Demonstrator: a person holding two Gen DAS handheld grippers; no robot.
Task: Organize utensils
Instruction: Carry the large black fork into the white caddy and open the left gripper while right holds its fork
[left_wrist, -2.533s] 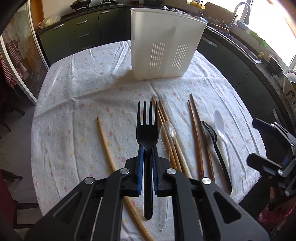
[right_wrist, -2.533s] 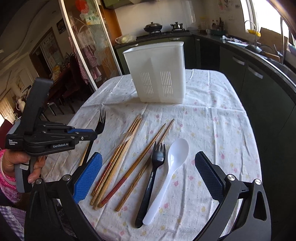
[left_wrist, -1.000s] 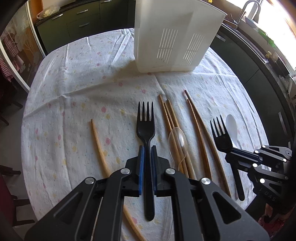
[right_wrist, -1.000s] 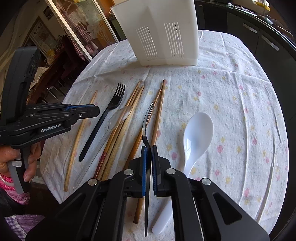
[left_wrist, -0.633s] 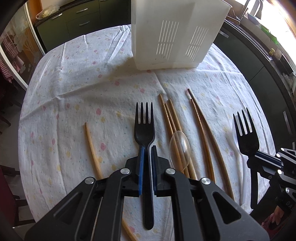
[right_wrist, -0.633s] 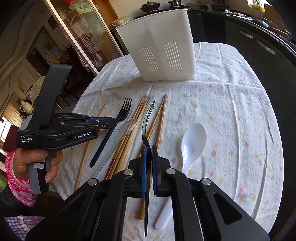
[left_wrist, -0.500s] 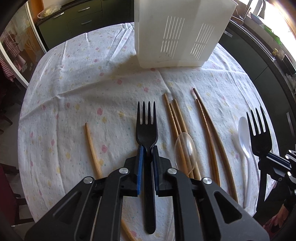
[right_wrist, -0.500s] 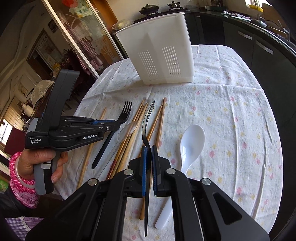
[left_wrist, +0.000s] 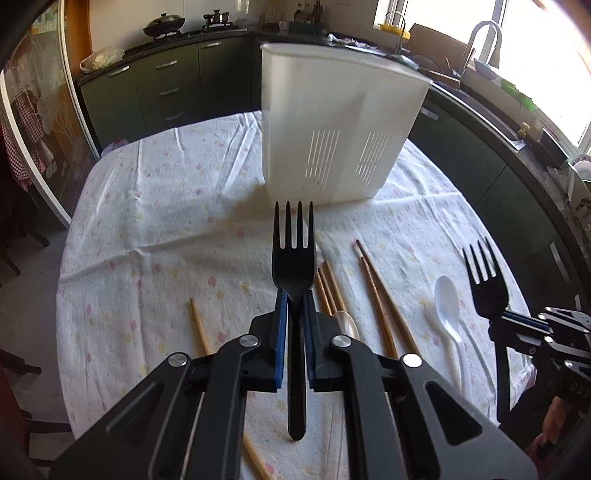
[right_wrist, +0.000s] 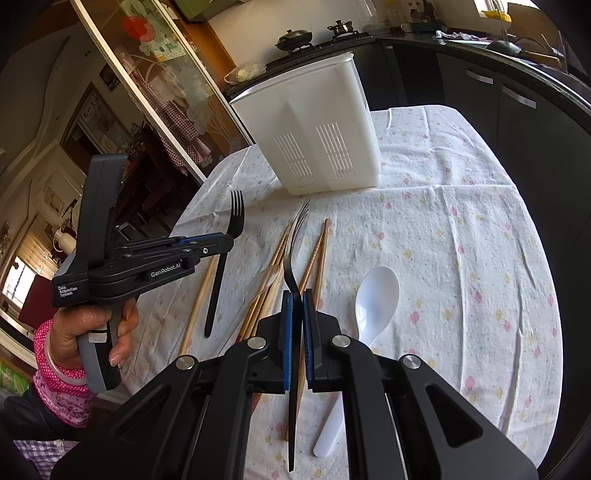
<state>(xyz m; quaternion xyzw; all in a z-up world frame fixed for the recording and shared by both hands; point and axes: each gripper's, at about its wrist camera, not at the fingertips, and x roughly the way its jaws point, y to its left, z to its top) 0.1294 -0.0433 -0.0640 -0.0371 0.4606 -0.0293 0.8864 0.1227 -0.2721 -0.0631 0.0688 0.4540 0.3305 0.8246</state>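
Observation:
My left gripper (left_wrist: 293, 306) is shut on a black plastic fork (left_wrist: 293, 258), tines forward, held above the table and aimed at the white slotted utensil holder (left_wrist: 332, 136). My right gripper (right_wrist: 296, 299) is shut on a second black fork (right_wrist: 293, 243), seen edge-on; it also shows in the left wrist view (left_wrist: 484, 280) at the right. The left gripper and its fork (right_wrist: 234, 218) appear at the left of the right wrist view. Wooden chopsticks (left_wrist: 376, 295), a white spoon (right_wrist: 375, 299) and a clear spoon (left_wrist: 345, 323) lie on the cloth.
The round table carries a white flowered cloth (left_wrist: 159, 221). A lone chopstick (left_wrist: 199, 325) lies at the left. Dark kitchen cabinets (left_wrist: 166, 92) and a sink counter (left_wrist: 480, 99) ring the table. A glass door (right_wrist: 166, 92) stands at the left.
Both grippers have risen and tilted up with their forks, so the holder now stands higher and nearer in both views. The right gripper closed on its fork earlier in the sequence.

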